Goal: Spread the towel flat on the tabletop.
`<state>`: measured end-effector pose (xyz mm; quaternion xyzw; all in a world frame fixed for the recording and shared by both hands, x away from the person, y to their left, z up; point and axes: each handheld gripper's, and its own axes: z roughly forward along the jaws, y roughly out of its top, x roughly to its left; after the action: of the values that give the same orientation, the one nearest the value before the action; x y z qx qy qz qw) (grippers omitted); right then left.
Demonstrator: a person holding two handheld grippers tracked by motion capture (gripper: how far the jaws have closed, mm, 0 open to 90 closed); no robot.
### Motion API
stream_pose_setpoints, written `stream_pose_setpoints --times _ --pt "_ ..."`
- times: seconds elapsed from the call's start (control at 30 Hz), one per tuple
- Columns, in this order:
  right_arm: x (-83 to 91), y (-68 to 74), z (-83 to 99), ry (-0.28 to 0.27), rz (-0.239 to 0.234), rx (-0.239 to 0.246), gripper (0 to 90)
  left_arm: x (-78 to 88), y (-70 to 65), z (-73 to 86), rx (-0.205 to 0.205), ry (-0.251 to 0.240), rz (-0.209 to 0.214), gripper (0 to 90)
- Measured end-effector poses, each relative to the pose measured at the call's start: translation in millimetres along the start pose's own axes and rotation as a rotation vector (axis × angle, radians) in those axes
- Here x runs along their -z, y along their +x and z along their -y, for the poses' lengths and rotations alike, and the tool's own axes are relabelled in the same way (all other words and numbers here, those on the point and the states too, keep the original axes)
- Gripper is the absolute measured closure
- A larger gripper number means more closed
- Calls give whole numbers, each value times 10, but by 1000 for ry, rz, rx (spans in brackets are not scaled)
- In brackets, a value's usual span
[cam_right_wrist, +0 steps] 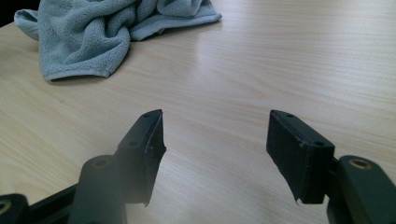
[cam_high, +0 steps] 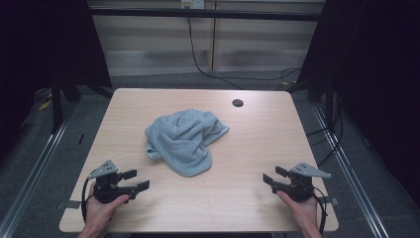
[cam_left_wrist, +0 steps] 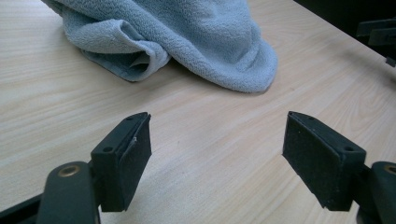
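A crumpled light blue towel (cam_high: 185, 139) lies in a heap near the middle of the wooden table (cam_high: 257, 144). My left gripper (cam_high: 136, 180) rests at the front left of the table, held by a hand, its jaws open and empty, pointing toward the towel (cam_left_wrist: 187, 42). At the front right my right gripper (cam_high: 271, 176) is open too, with nothing between its jaws; the towel (cam_right_wrist: 93, 37) lies farther off to its upper left. In the gripper views the left gripper (cam_left_wrist: 217, 140) and the right gripper (cam_right_wrist: 215, 135) show only bare tabletop between their pads.
A round cable hole (cam_high: 237, 103) sits near the table's far edge. Black cables (cam_high: 198, 59) run over the floor behind the table. Dark frames and rails (cam_high: 341, 148) flank both sides. The right gripper's jaws (cam_left_wrist: 378, 32) peek in at the left gripper view's far right edge.
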<state>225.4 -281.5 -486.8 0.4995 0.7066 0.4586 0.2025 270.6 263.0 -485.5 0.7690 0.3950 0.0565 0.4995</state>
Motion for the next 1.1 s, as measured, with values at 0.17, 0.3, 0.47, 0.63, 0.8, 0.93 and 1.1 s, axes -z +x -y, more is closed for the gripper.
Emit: stream_pose_setpoints --times 0.17,0.3,0.47,0.63,0.8,0.93,1.1 --pt "-3 22 -19 17 -24 2 381 -10 -19 -2 -2 -1 13 246" --pt "-28 76 -52 28 -62 11 391 -36 -28 -4 -8 13 15 280" --pt "-76 181 -97 51 -108 44 427 -45 -59 -21 -17 10 29 304" --pt "-133 261 -151 60 -141 64 437 -82 -107 -94 -40 10 45 320" --pt "-315 357 -277 63 -219 83 447 -210 -102 -252 -85 31 44 373" --pt "-593 473 -448 85 -257 120 485 -348 -87 -374 -114 44 62 453" --pt "-829 572 -601 83 -299 149 507 -518 -9 -574 -131 24 54 492"
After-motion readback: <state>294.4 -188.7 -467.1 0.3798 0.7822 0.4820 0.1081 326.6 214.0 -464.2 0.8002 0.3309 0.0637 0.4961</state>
